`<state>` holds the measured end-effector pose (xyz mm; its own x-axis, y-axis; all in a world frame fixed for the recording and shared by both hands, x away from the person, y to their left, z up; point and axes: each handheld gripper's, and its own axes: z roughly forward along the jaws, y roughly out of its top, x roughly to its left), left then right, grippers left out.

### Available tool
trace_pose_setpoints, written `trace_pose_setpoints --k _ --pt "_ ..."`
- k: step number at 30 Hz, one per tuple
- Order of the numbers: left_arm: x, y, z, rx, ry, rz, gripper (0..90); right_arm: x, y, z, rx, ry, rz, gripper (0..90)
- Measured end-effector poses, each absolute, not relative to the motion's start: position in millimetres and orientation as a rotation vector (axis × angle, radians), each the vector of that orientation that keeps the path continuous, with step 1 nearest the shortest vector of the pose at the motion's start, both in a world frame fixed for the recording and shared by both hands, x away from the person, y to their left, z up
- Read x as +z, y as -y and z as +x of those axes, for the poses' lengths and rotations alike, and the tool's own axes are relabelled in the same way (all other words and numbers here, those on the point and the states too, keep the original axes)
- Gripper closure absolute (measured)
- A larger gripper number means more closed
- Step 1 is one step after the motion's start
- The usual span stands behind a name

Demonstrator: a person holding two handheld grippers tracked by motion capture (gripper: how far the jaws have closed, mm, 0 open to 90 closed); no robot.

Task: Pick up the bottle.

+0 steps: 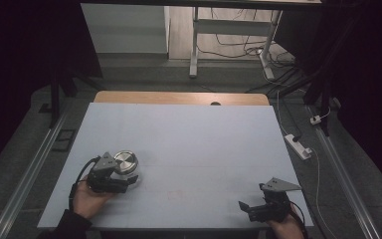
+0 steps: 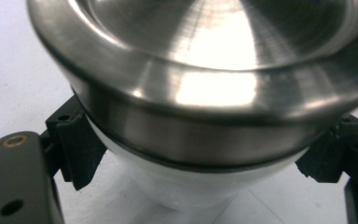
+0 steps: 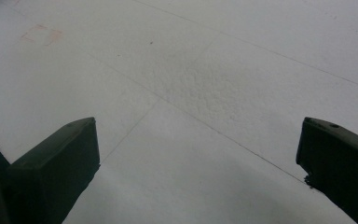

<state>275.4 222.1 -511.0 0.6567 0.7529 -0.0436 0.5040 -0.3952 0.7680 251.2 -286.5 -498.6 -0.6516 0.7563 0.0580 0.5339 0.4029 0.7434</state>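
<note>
My left tongs (image 1: 129, 182) straddle the steel-lidded jar (image 1: 126, 162) at worktop (image 1: 189, 134) front-left, jaws round its white body w/ contact unclear; looks rigid, slick, prob fragile, so I'd grip below the lid; right tongs (image 1: 246, 209) spread, empty.

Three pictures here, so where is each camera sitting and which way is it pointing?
High view: above the person's side, looking forward and down on the white table; both hands with their tongs, left and right, enter from below.
Left gripper view: rides the left tongs, looking along its black jaws at the jar's metal lid, jaws on either side of the jar.
Right gripper view: rides the right tongs, facing bare table between spread jaws.
Shared: the lid shows in the high and left gripper views.
</note>
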Motion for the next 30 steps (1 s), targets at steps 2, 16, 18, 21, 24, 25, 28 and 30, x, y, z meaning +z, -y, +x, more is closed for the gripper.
trace_pose_setpoints --k 2,16,18,21,24,25,28,30 --pt "-507.8 -220.2 275.2 0.403 -0.956 2.083 15.8 -498.6 286.5 251.2 1.099 -2.375 1.128 0.0" --pt "-488.8 -201.7 280.6 0.399 -0.863 2.113 15.8 -498.6 286.8 251.2 1.099 -2.372 1.132 0.0" --pt "-485.6 -197.3 281.9 0.394 -0.847 2.117 15.8 -498.6 286.9 251.2 1.100 -2.371 1.133 0.0" --pt "-480.8 -190.7 283.9 0.389 -0.818 2.122 15.8 -498.5 287.1 251.2 1.100 -2.371 1.134 0.0" --pt "-476.8 -183.8 286.0 0.382 -0.793 2.121 15.8 -498.5 287.2 251.1 1.100 -2.370 1.133 0.0" --pt "-475.6 -181.5 286.8 0.381 -0.786 2.124 15.8 -498.5 287.3 251.1 1.102 -2.370 1.133 0.0" --pt "-472.7 -174.6 289.3 0.373 -0.764 2.128 15.8 -498.5 287.4 251.2 1.105 -2.369 1.135 0.0" --pt "-470.9 -170.4 291.4 0.363 -0.748 2.132 15.8 -498.4 287.4 251.2 1.103 -2.370 1.135 0.0"
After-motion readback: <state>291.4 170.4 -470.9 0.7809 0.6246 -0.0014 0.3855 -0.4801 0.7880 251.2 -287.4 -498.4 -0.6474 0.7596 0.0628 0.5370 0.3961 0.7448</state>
